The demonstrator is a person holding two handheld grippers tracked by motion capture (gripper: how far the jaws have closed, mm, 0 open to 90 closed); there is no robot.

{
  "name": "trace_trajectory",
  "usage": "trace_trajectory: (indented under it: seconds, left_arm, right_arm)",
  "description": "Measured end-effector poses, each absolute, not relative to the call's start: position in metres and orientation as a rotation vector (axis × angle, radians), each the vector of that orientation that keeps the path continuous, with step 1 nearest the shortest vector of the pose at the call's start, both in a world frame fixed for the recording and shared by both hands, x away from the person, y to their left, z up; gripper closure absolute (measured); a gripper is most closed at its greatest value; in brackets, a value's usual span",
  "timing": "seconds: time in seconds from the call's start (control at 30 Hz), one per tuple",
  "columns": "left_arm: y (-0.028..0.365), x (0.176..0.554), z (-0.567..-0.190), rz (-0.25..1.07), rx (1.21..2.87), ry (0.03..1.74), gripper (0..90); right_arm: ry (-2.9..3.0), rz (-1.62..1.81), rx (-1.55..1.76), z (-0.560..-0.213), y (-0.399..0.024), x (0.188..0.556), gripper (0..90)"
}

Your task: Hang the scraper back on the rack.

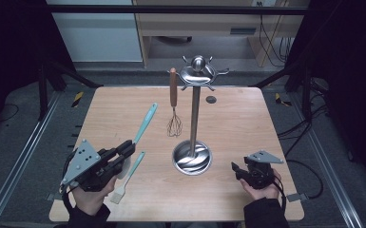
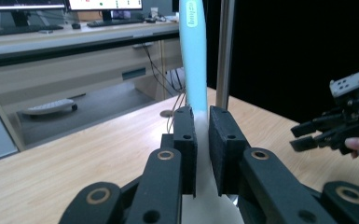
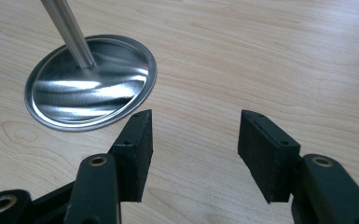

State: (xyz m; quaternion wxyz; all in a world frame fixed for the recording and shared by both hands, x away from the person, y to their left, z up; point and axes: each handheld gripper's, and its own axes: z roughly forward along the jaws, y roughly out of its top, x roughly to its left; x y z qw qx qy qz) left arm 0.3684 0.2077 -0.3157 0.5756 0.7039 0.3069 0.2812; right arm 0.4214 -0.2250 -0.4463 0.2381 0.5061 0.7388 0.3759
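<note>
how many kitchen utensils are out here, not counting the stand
3. A whisk hangs from the stand's top hooks. A teal spatula is clamped in the left tool, handle pointing away. A teal brush lies on the table beside that tool.

You see a pale, matt wood-grain counter (image 1: pixel 247 123), a mirror-glossy metal stand (image 3: pixel 91 88), a smooth matt teal plastic spatula (image 2: pixel 193 56), and a wooden-handled wire whisk (image 1: pixel 173 102).
</note>
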Motion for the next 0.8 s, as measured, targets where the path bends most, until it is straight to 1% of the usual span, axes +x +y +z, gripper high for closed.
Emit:
trace_trajectory:
  seconds: [0.4, 0.8]
  left_arm:
    - [0.202, 0.367, -0.296, 0.65, 1.584, 0.685, 81.4]
    - [0.189, 0.363, -0.276, 0.673, 1.547, 0.623, 81.4]
  right_arm:
    - [2.022, 1.031, 1.386, -0.446, -0.225, 0.421, 45.3]
    - [2.021, 1.027, 1.385, -0.446, -0.225, 0.421, 45.3]
